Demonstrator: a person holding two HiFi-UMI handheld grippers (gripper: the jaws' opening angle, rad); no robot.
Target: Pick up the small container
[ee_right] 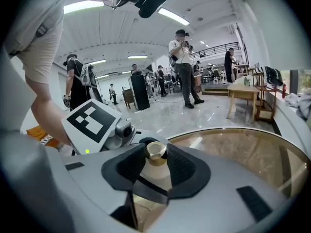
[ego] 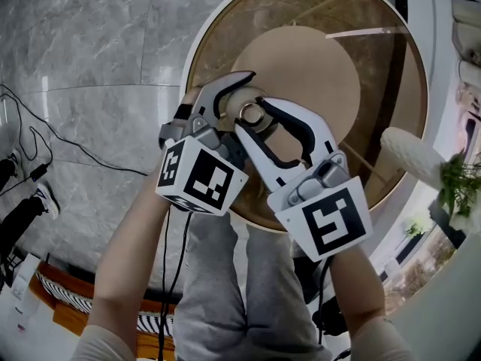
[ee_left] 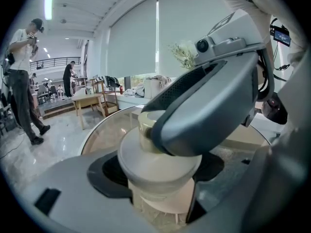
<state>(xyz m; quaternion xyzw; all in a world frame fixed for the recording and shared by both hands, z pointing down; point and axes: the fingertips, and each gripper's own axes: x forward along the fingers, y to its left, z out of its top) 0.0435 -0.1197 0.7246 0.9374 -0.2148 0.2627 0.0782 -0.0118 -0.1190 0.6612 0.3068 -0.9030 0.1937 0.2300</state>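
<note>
The small cream container (ego: 239, 98) is held in the air over the round glass table (ego: 406, 51). My left gripper (ego: 234, 96) is shut on its body, and its lid (ee_left: 155, 161) fills the space between that gripper's dark pads. The gold knob (ee_right: 155, 151) on top sits between the pads of my right gripper (ee_right: 155, 160), which close on it from both sides. In the head view the right gripper (ego: 255, 116) crosses the left one at the knob (ego: 250, 114). One right finger (ee_left: 214, 106) lies over the lid in the left gripper view.
Black cables (ego: 75, 149) trail over the grey marble floor at the left. A white fluffy object (ego: 413, 156) and a green plant (ego: 458, 186) stand right of the table. Several people and a wooden table (ee_right: 243, 89) are far off in the hall.
</note>
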